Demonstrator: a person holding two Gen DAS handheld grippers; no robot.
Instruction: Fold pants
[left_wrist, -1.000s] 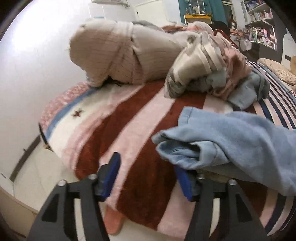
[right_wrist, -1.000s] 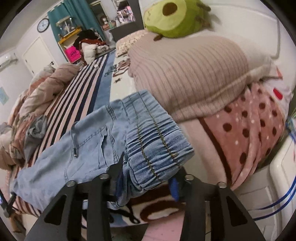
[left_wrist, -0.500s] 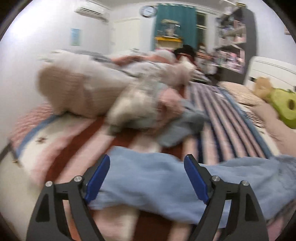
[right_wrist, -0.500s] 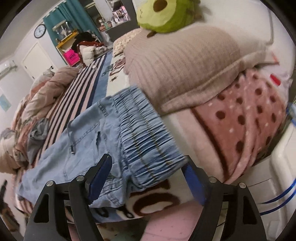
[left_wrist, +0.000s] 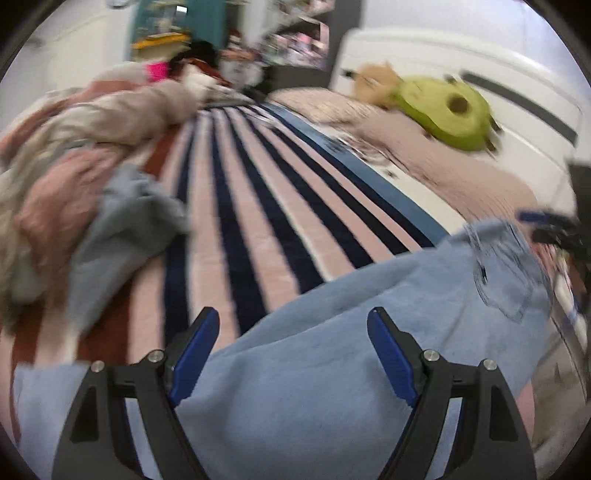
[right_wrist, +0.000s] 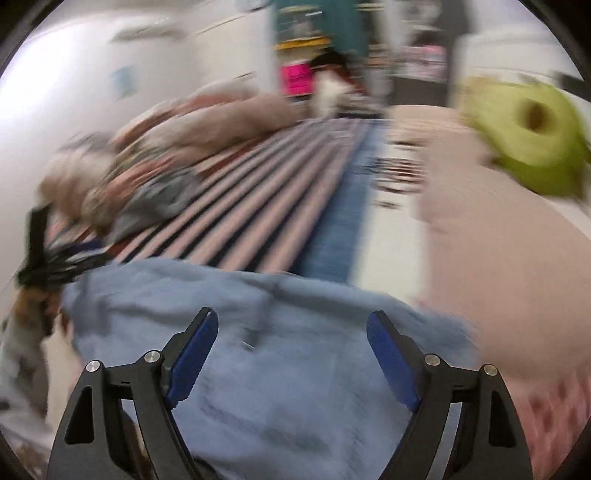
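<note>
Light blue denim pants (left_wrist: 332, 354) lie across the striped bed cover (left_wrist: 258, 206), running from the lower left to the waist and back pocket at the right. My left gripper (left_wrist: 291, 354) is open and empty above the leg part. In the blurred right wrist view the pants (right_wrist: 295, 369) fill the lower middle, and my right gripper (right_wrist: 291, 358) is open and empty above them. The right gripper also shows at the right edge of the left wrist view (left_wrist: 554, 229), and the left gripper at the left edge of the right wrist view (right_wrist: 48, 258).
A heap of clothes and bedding (left_wrist: 74, 166) lies at the left of the bed. A beige ribbed pillow (left_wrist: 443, 158) with a green plush toy (left_wrist: 450, 110) on it is at the right, in front of a white headboard (left_wrist: 480, 62). Shelves and furniture stand beyond the bed.
Both grippers have opened and let go of the pants, the right off the waistband, the left off the leg hem. Both have lifted and turned to look along the bed.
</note>
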